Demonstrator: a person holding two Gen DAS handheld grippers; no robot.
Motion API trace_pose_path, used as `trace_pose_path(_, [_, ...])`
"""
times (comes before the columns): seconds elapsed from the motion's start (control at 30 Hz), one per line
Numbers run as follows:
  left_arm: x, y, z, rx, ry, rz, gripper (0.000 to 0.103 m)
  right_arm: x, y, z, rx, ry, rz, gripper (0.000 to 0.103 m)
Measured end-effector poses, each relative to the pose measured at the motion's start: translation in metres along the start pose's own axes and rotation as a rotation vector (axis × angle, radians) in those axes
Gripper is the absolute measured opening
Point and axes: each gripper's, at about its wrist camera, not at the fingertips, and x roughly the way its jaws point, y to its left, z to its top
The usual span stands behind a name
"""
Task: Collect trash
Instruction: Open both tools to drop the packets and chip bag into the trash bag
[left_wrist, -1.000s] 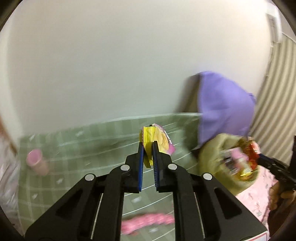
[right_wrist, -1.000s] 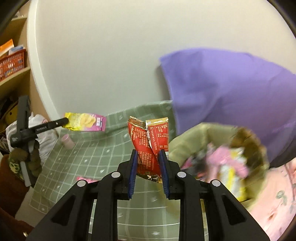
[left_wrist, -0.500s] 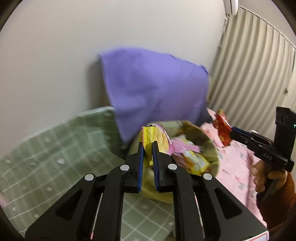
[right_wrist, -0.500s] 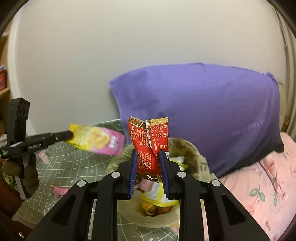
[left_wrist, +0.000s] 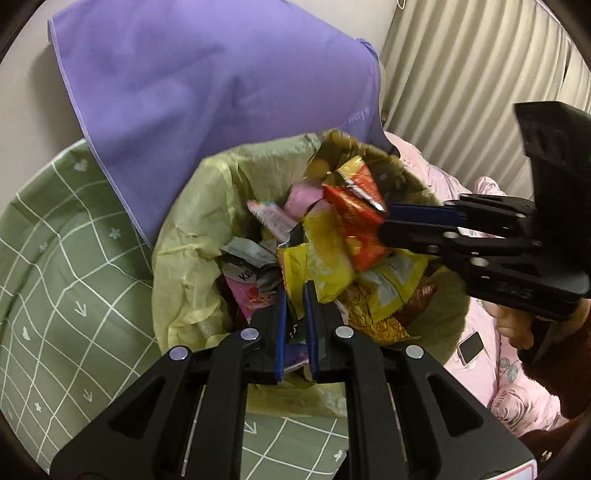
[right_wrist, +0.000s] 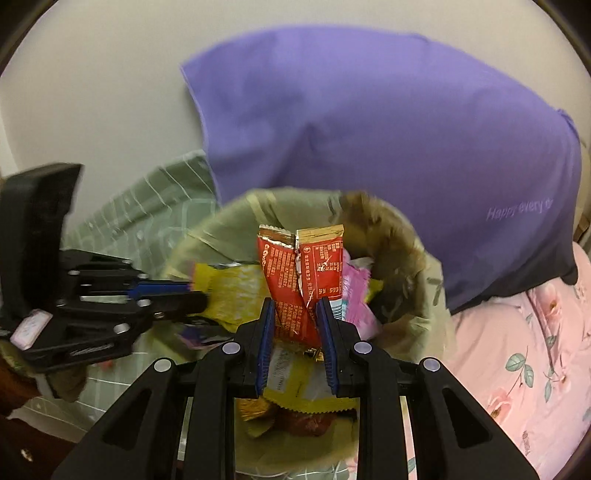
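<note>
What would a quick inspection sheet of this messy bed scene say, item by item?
Surface: green checked sheet beside a pink floral sheet.
Job's things: yellow wrapper and red wrapper, both held over the bag-lined bin, which is full of wrappers.
Clutter: a phone lies on the pink sheet.
Grippers: left gripper shut on the yellow wrapper; right gripper shut on the red wrapper.
Cables: nothing seen.
Surroundings: purple pillow against the wall, curtain behind.
</note>
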Motion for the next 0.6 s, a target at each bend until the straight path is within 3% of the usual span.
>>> trace_pose_path(0.23, [0.014,0.005,0.007,-0.026,0.02,0.024,0.009,0.024,0.008,0.003,-0.102,0.051,-0.041,0.023])
trace_pose_path(0.43, [0.011,0.001,0.013,-0.084,-0.003,0.059,0.009,0.016,0.002,-0.005,-0.157,0.044,0.03,0.023])
trace_pose_path(0.6, [-0.005,0.008,-0.001,-0.208,-0.05,0.097,0.011,0.006,-0.011,-0.007,-0.171,0.026,0.116,0.023])
